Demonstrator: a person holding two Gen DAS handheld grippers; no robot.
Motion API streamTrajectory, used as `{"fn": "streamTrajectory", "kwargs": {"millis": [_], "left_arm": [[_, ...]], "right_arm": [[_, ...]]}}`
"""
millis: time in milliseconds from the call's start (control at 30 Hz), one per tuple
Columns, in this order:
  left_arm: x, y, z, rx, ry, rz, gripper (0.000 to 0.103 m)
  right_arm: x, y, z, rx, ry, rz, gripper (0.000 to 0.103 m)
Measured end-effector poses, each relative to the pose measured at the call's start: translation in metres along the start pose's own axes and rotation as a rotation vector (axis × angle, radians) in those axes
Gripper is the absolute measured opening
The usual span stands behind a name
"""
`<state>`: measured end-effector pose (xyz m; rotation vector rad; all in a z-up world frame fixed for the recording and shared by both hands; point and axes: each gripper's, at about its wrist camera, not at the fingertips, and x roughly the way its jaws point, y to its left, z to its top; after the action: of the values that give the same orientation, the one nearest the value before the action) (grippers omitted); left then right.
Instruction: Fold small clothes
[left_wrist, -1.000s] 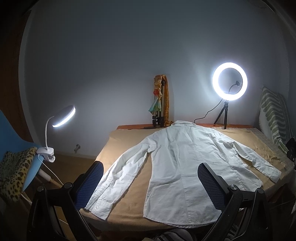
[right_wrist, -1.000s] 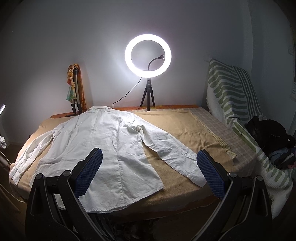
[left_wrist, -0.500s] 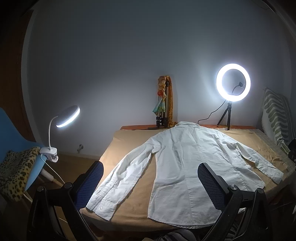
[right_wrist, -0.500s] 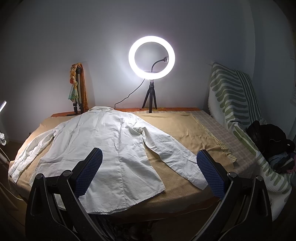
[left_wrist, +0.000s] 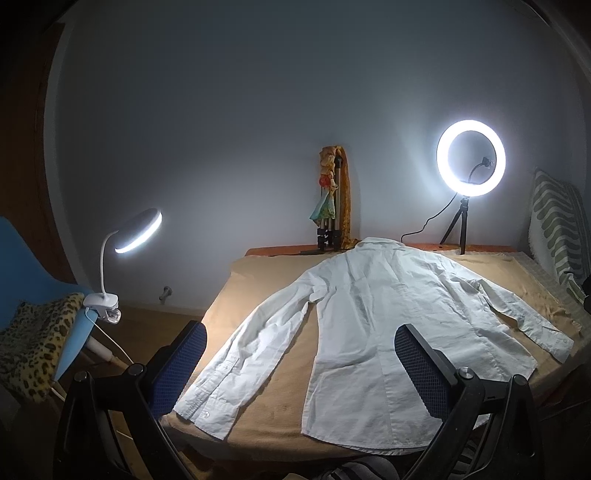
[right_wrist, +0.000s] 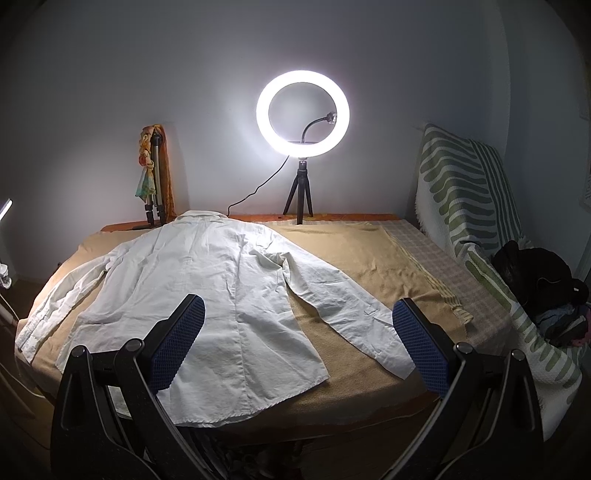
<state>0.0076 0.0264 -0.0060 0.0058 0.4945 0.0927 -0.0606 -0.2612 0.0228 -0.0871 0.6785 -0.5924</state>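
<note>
A white long-sleeved shirt (left_wrist: 373, 332) (right_wrist: 207, 295) lies flat and face down on the tan-covered table (left_wrist: 266, 417) (right_wrist: 354, 254), collar at the far edge, both sleeves spread outward. My left gripper (left_wrist: 301, 369) hovers open in front of the table's near edge, above the shirt's hem and left cuff (left_wrist: 207, 410), holding nothing. My right gripper (right_wrist: 299, 343) also hangs open before the near edge, framing the hem and the right cuff (right_wrist: 391, 354), with nothing between its blue pads (right_wrist: 177, 343).
A lit ring light on a tripod (right_wrist: 303, 107) (left_wrist: 471, 158) and a folded tripod with a scarf (right_wrist: 155, 177) stand at the table's far edge. A clip lamp (left_wrist: 136, 232) on a blue chair (left_wrist: 22, 266) is left. A striped blanket (right_wrist: 472, 206) and dark bag (right_wrist: 535, 273) lie right.
Both grippers have drifted slightly back and tilted up, so the shirt and table sit a little lower and farther in each view. The shirt has not moved.
</note>
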Motion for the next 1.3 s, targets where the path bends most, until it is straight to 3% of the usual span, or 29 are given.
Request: {"fn": "streamTrajectory", "kwargs": {"millis": [433,900,1100,1300], "left_arm": [[0.009,0.004,0.002,0.02,-0.011,0.03,0.103],[0.024,0.025,-0.003,0.012,-0.024,0.069,0.103],[0.049,0.048,-0.009,0.015,-0.005,0.082,0.103],[0.105,0.09,-0.015,-0.02,0.081,0.055,0.1]], "right_arm": [[0.005,0.0,0.008,-0.033,-0.006,-0.005,0.103],[0.002,0.014,0.022,-0.074,-0.024,0.051,0.103],[0.006,0.024,0.034,-0.113,-0.052,0.066,0.103],[0.048,0.01,0.058,-0.067,-0.028,0.093,0.103]]}}
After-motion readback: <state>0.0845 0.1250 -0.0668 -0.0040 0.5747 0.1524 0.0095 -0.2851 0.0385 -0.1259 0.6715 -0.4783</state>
